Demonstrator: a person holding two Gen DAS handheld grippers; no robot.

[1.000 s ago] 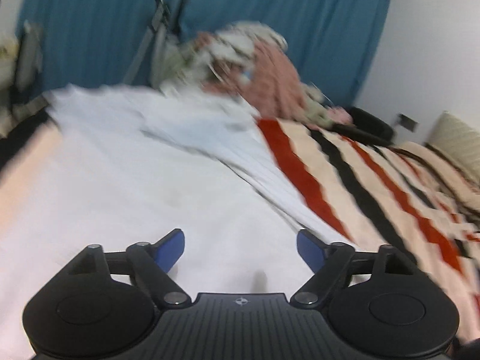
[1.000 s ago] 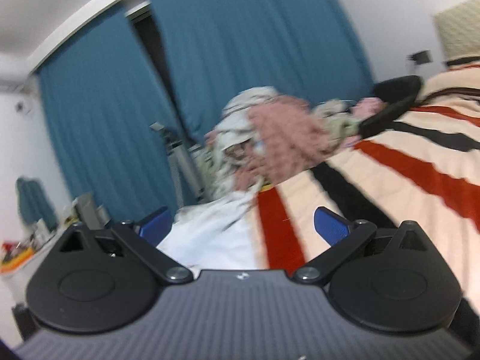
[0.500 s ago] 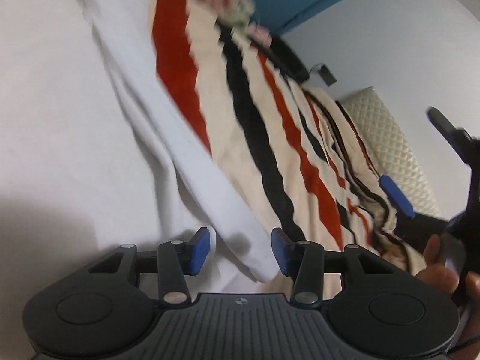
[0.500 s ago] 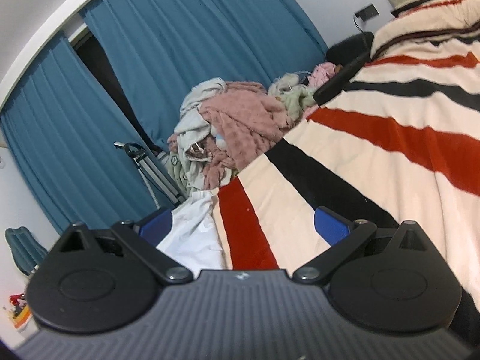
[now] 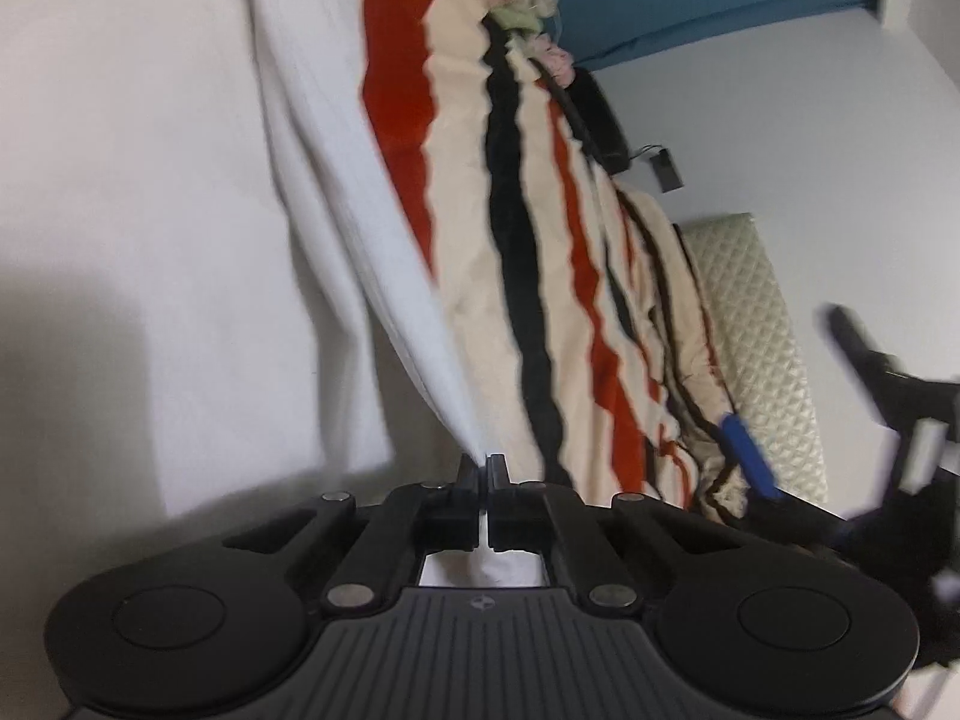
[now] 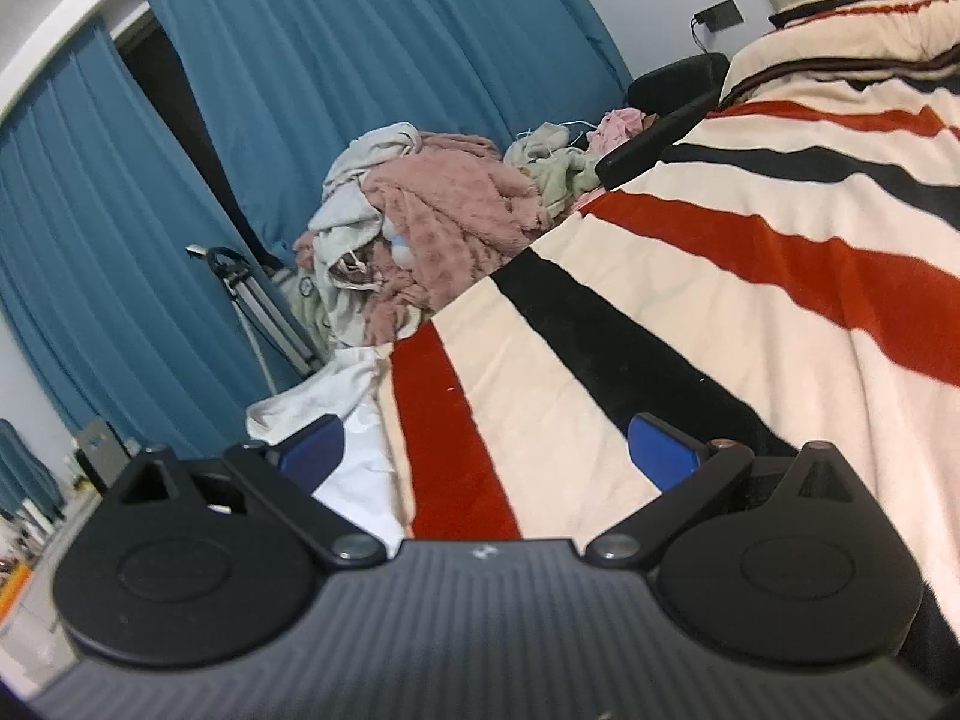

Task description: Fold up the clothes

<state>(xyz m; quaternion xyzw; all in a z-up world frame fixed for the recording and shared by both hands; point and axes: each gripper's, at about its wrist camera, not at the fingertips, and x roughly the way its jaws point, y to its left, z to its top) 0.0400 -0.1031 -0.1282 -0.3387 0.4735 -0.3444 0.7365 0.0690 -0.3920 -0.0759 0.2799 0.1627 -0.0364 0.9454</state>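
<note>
One white garment (image 5: 180, 228) was spread on the bed, ahead and to the left of the left gripper (image 5: 480, 468), over a striped blanket (image 5: 528, 276). The left gripper's jaws were drawn together and clamped on a pointed corner of that garment's near edge, from which a fold of cloth was pulled taut away from the gripper. The right gripper (image 6: 486, 450) was held with its jaws wide apart and nothing between them; a part of the white garment lay just ahead of its left finger. A pile of clothes (image 6: 420, 210) lay well beyond it, at the far end of the bed. The fabric was judged thin, light and limp: it would sag wherever unsupported and could slip from a shallow pinch. A second hold was best taken on an edge or corner, so the cloth could be kept flat.
</note>
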